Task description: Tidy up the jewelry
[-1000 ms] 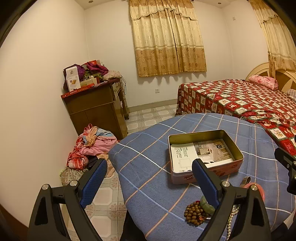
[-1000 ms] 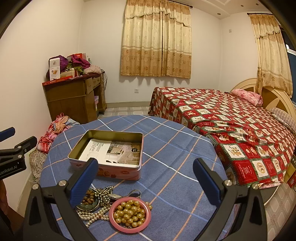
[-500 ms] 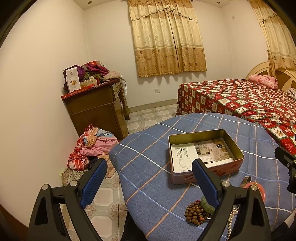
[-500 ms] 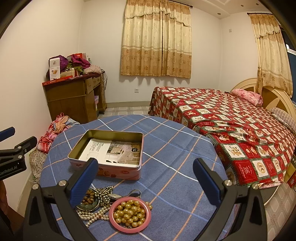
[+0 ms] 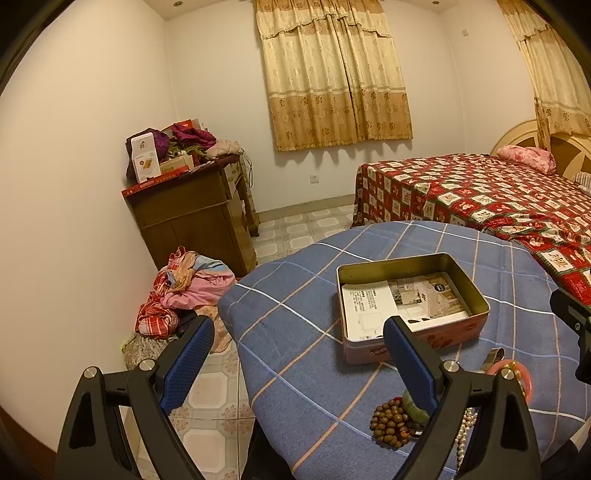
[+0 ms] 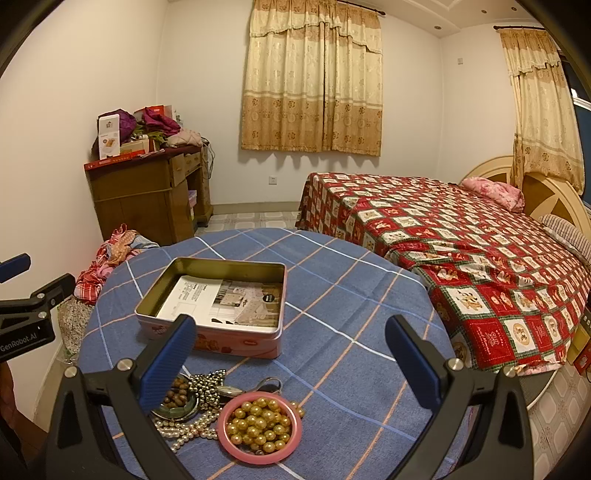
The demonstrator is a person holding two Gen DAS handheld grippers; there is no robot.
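I see warm, yellowish indoor light from recessed ceiling lamps (image 6: pixel 437 28) at the top of both frames. The curtain (image 5: pixel 334 74) casts a scalloped shadow on the wall below it. Both views stay sharp at centre, with strong fisheye bending and black vignetting in the corners.

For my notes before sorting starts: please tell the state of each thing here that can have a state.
Tin box: open, no lid, only a paper sheet inside.
Pink ring: flat on cloth, gold beads inside it.
Curtains: drawn shut.
Left claw: open, holding nothing.
Right claw: open, holding nothing.
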